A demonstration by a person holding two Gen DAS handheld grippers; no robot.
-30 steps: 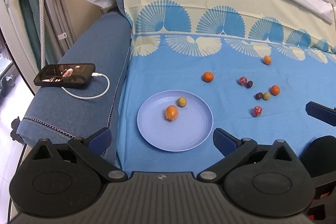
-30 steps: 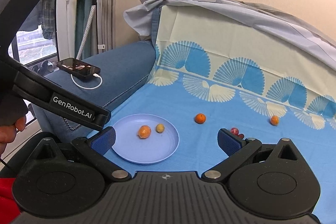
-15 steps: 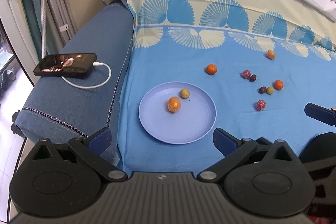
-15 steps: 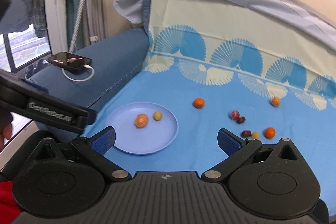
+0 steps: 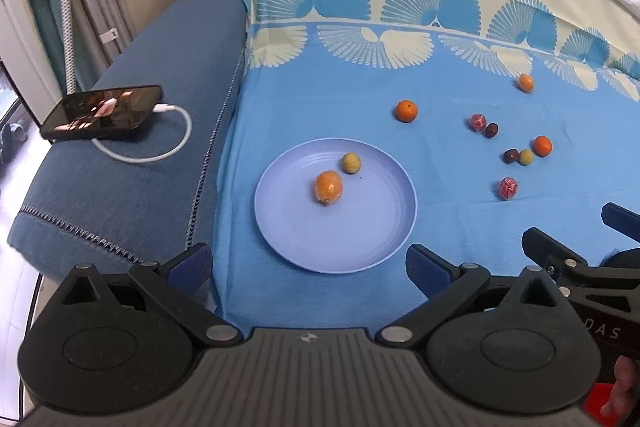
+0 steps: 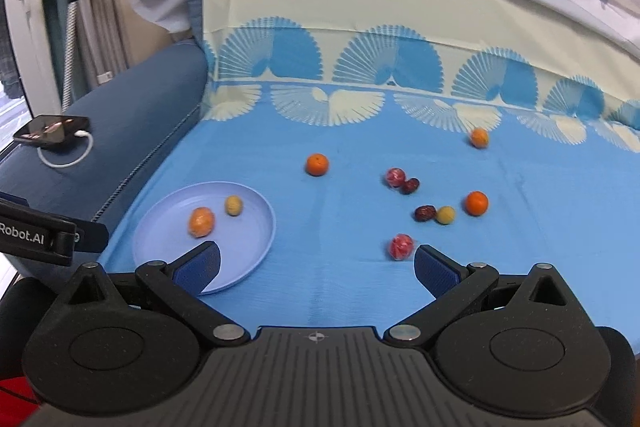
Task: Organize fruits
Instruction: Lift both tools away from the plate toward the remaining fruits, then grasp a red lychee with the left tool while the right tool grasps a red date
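Right gripper [image 6: 316, 265] is spread wide with nothing between its blue pads, held low over the blue cloth [image 6: 340, 291] at the near edge of the scattered fruit. What the next pick turns on is that the nearest loose piece, a red fruit [image 6: 401, 247], lies just ahead of the right-hand pad and slightly to its left, so it sits at the right edge of the gap, not in the middle; by my reading the tool would need to shift a little right before closing. This fruit is roundish, with no clear long axis to line up on. Farther off and to the right lie a dark fruit [image 6: 425, 213], a yellow fruit [image 6: 445, 215] and an orange [image 6: 476, 203] in a close row, with more pieces beyond. Left gripper [image 5: 308, 263] is likewise wide open and empty, at the near rim of the plate [image 5: 360, 239], which holds an orange fruit [image 5: 329, 187] and a small yellow-green fruit [image 5: 351, 163]. The plate lies left of the loose fruit, so the right tool is the nearer one to the red fruit. Readable writing: "Robot.AI" on the left tool's body in the right view, and "DAS" on the right tool in the left view. A phone [image 5: 102, 111] on a white cable rests on the sofa arm, far left.
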